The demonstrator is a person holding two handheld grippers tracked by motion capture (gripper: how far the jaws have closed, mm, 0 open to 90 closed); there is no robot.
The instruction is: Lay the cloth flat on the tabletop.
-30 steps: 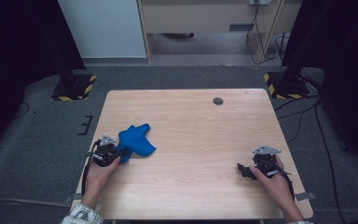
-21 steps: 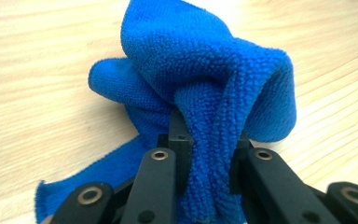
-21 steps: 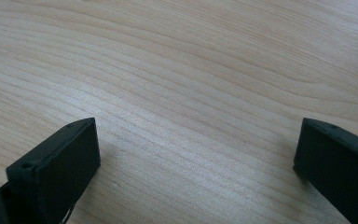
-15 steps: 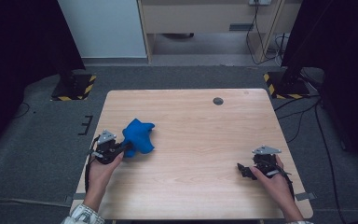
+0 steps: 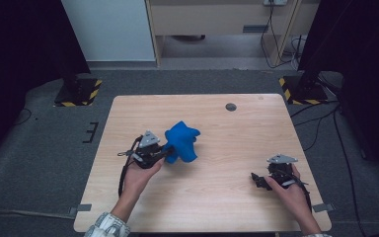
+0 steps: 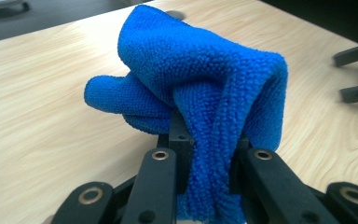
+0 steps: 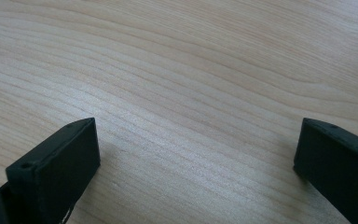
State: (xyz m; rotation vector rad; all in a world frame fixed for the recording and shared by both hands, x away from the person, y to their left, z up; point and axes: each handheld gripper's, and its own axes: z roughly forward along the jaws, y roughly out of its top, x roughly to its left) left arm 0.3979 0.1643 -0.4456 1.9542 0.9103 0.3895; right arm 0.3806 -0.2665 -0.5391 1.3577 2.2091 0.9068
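Note:
A blue microfibre cloth [image 5: 182, 140] hangs bunched above the left-centre of the wooden table [image 5: 227, 207]. My left gripper [image 5: 165, 153] is shut on one end of it, and the rest of the cloth droops beyond the jaws. In the left gripper view the cloth [image 6: 205, 79] is pinched between the black jaws of my left gripper [image 6: 205, 156], folded over their tips. My right gripper [image 5: 255, 178] rests low at the table's front right, apart from the cloth. In the right gripper view my right gripper [image 7: 196, 140] is open with bare wood between its jaws.
A small dark round grommet [image 5: 231, 106] sits near the table's far edge. Yellow-and-black striped stand bases [image 5: 79, 91] [image 5: 301, 89] flank the table on the grey floor. The other gripper's jaws [image 6: 354, 74] show far right in the left gripper view.
My left gripper has lifted and carried the blue cloth to the right, toward the table's middle; the cloth went from spread flat to bunched. The right gripper has stayed put.

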